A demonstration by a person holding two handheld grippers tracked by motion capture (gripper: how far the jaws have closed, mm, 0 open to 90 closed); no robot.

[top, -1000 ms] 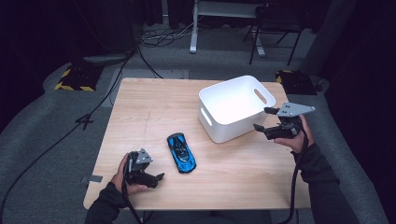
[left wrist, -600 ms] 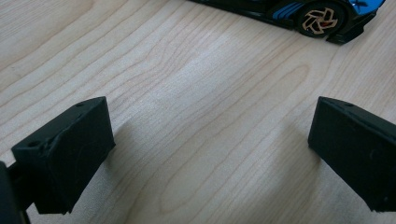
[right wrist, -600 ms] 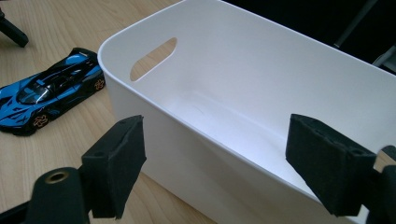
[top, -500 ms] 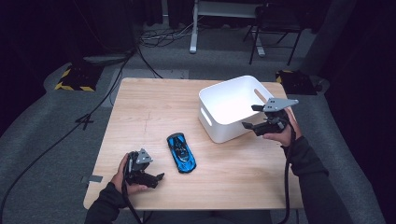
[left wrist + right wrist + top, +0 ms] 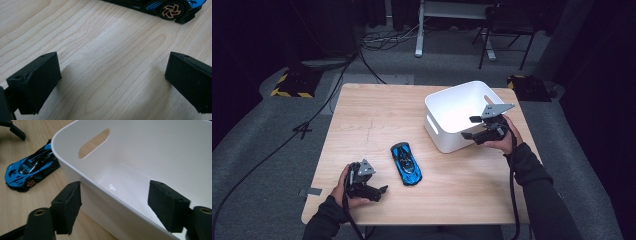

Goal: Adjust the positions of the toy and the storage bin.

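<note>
Your right gripper [image 5: 476, 128] had its jaws wide apart and astride the near wall of the white bin [image 5: 447, 107], one pad outside the wall and one over the hollow inside, neither pad yet pressing on it as far as the right gripper view showed. That bin, judged by its look, was a thin moulded plastic tub: light, fairly stiff at the rolled rim, smooth and a little slippery, likely to flex if you pinched the wall in its middle and to tip if lifted from one side alone. The rim near the oval handle slot [image 5: 93, 143] seemed the best place to take hold, low enough for the pads to bite on the thickened edge. It was plain glossy white, rounded at the corners, empty inside, and it stood toward the far right corner of the table [image 5: 367, 115], close to the right edge. The blue toy car [image 5: 406, 163] lay on its wheels near the middle of the table, toward the near edge, well apart from the bin; it looked small, hard and light. Your left gripper [image 5: 371, 191] rested low by the near left corner, just beside the car, its jaws spread wide over bare wood with nothing between them
</note>
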